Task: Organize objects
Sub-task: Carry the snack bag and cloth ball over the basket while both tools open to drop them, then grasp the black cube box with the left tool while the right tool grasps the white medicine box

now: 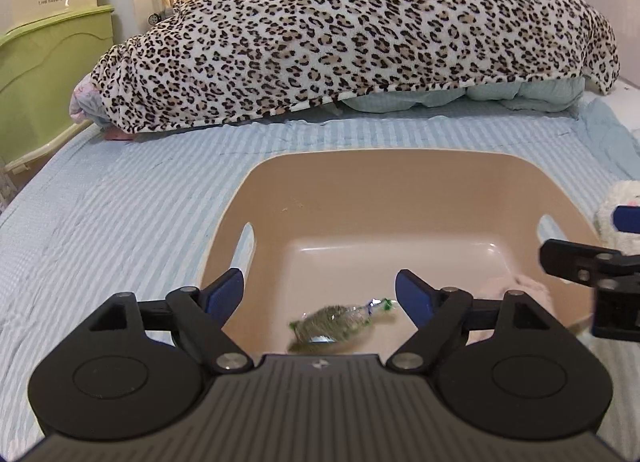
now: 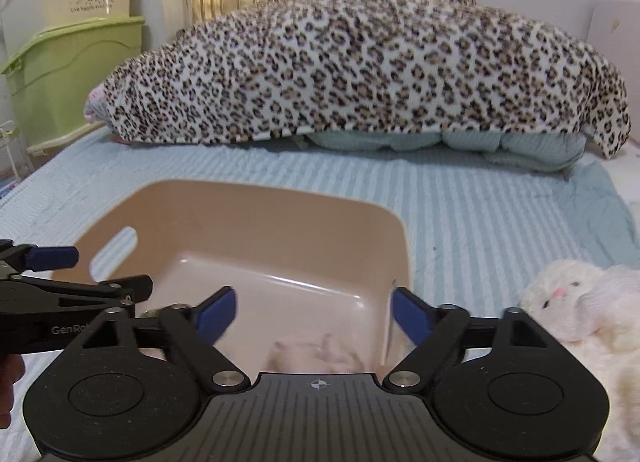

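A tan plastic basin (image 1: 320, 197) sits on the bed, also in the right wrist view (image 2: 248, 217). Inside it lies a small clear bottle with green stuff (image 1: 340, 324), blurred, just below my open left gripper (image 1: 320, 294). A pale pink soft item (image 2: 320, 354) lies in the basin under my open right gripper (image 2: 312, 314), blurred; its edge shows in the left wrist view (image 1: 516, 286). A white plush cat (image 2: 572, 310) lies on the bed right of the basin. The right gripper's fingers (image 1: 580, 262) show at the left view's right edge.
A leopard-print blanket (image 1: 352, 37) covers a pile at the far end of the blue striped bedsheet (image 1: 120, 213). Green and cream storage bins (image 2: 72, 73) stand at the left beside the bed. A white wall runs along the right.
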The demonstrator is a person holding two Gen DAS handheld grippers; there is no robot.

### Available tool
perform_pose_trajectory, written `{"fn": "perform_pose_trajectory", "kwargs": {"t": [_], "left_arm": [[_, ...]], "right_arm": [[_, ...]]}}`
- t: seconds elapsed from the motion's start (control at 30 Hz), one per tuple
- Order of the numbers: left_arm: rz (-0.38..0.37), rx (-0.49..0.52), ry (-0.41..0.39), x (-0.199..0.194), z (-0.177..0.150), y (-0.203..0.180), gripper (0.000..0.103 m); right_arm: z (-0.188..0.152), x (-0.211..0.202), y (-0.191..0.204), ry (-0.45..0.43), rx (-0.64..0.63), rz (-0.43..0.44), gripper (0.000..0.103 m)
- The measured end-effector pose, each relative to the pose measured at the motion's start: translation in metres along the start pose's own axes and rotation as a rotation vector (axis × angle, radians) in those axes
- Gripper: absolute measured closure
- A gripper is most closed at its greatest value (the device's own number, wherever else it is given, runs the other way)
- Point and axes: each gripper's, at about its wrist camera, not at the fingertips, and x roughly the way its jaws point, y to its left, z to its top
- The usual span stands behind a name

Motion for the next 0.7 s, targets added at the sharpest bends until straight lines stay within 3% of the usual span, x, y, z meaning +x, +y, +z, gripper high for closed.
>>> {"fn": "perform_pose_trajectory", "kwargs": {"t": [0.13,0.37,0.7], "left_arm": [[-0.005,-0.007,-0.013,-0.021,-0.006,0.005,0.016],[-0.01,-0.017,-0.017,-0.057,-0.026,0.018,0.008],[-0.042,0.064,0.072,-0.076,-0.075,0.029,0.008]], "right_arm": [[-0.002,-0.031,0.002,-0.014,-0.034,-0.003,0.0],[-0.026,-0.071,0.005,0.038,-0.039,0.019,0.0],[-0.077,-0.085,0.012,0.159,-0.057,0.036,0.0]]}}
